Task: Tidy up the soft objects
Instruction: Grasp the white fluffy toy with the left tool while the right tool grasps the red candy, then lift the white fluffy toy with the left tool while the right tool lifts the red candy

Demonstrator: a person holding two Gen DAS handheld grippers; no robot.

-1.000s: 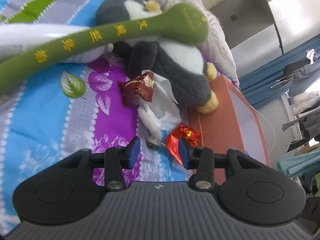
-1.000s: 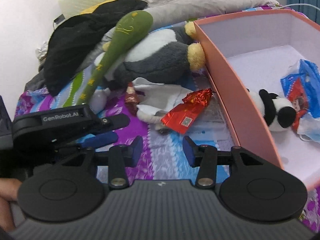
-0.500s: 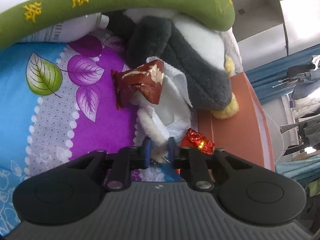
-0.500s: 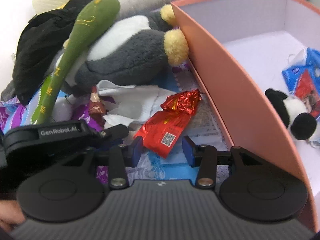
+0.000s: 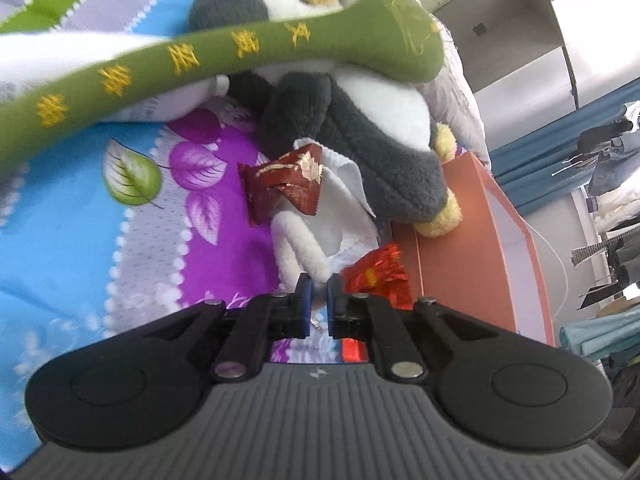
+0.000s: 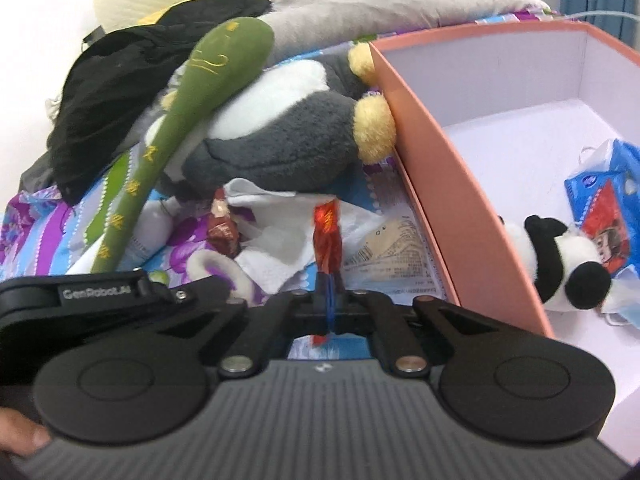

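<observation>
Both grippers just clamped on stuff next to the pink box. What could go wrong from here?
1. The left gripper, jaws closing, pinches only the tip of the white fuzzy strip; it may slip out on lifting.
2. That strip lies under the white cloth and the dark red wrapper, so pulling could drag both.
3. The right gripper holds the red wrapper by its edge; thin foil could tear or slide before reaching the pink box.

The left gripper [image 5: 318, 294] has its blue pads closing on the end of a white fuzzy strip [image 5: 298, 248], apparently pinching it. Beside it lies a crinkled red foil wrapper [image 5: 378, 276], against the orange box [image 5: 460, 264]. A dark red wrapper [image 5: 282, 186] rests on white cloth [image 5: 344, 208] beneath the grey plush penguin [image 5: 352, 136]; a green embroidered plush club [image 5: 224, 64] lies across it.
</observation>
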